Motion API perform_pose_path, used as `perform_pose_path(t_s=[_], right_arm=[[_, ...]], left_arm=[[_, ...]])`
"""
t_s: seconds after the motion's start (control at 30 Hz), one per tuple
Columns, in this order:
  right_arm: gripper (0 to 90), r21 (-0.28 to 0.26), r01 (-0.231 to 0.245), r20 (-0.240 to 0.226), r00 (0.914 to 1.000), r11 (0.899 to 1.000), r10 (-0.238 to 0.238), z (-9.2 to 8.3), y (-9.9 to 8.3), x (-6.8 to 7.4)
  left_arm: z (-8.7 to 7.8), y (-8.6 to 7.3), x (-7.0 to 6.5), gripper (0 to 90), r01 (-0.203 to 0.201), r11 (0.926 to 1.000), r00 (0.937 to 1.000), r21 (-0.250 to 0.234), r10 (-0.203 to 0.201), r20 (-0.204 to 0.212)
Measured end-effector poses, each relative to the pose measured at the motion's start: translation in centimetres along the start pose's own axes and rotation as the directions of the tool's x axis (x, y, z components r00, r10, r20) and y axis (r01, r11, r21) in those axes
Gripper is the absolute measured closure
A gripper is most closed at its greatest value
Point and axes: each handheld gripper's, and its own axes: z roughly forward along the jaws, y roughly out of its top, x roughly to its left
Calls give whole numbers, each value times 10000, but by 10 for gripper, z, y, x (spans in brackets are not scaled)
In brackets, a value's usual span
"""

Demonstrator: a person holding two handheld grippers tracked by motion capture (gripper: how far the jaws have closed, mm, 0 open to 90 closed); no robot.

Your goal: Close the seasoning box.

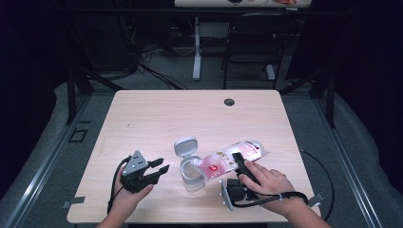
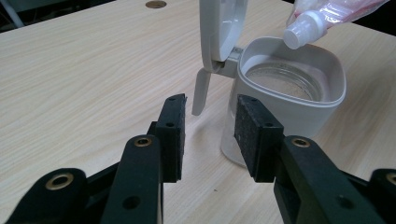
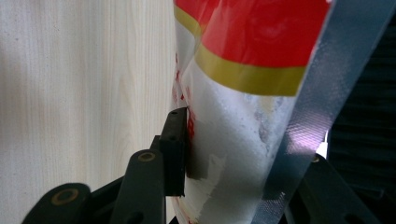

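Dark room, grey floor [image 1: 43,142], black chair [image 1: 252,42] behind pale wooden table [image 1: 157,114], white desk leg [image 1: 196,47].

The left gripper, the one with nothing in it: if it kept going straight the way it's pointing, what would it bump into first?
Most likely the clear container with its flip lid open. The left gripper has open jaws aimed at its near side, just ahead, though the exact gap is hard to judge.

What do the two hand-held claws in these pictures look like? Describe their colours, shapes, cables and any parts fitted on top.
Both are black. The left claw has two flat rectangular pads on bolted arms with brass-coloured rivets, a grey three-cornered plate on top and a black cable looping from it. The right claw carries a round grey fitting at its back and a black cable across the wrist. No sleeves show.
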Motion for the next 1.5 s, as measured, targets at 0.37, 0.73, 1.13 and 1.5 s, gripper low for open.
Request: perform_pose_path(t_s=[0.37,0.73,1.13,1.5], right_arm=[[622,-11,374,-154,9992,9993,-374,0,4,-3],[629,72,654,-295,9974,9978,-651,-2,7,-4],[635,223,991,-446,9942,9948,-980,-3,10,-6],[644,292,1341,-366,9904,9905,-1330,-5,13,-9]], left_arm=[[0,0,0,643,-33,10000,10000,21,33,21],[0,0,-1,643,-80,9999,10000,94,80,33],[1,0,-2,641,-83,9999,9999,95,82,94],[1,0,-2,641,-69,9999,9999,80,68,99]])
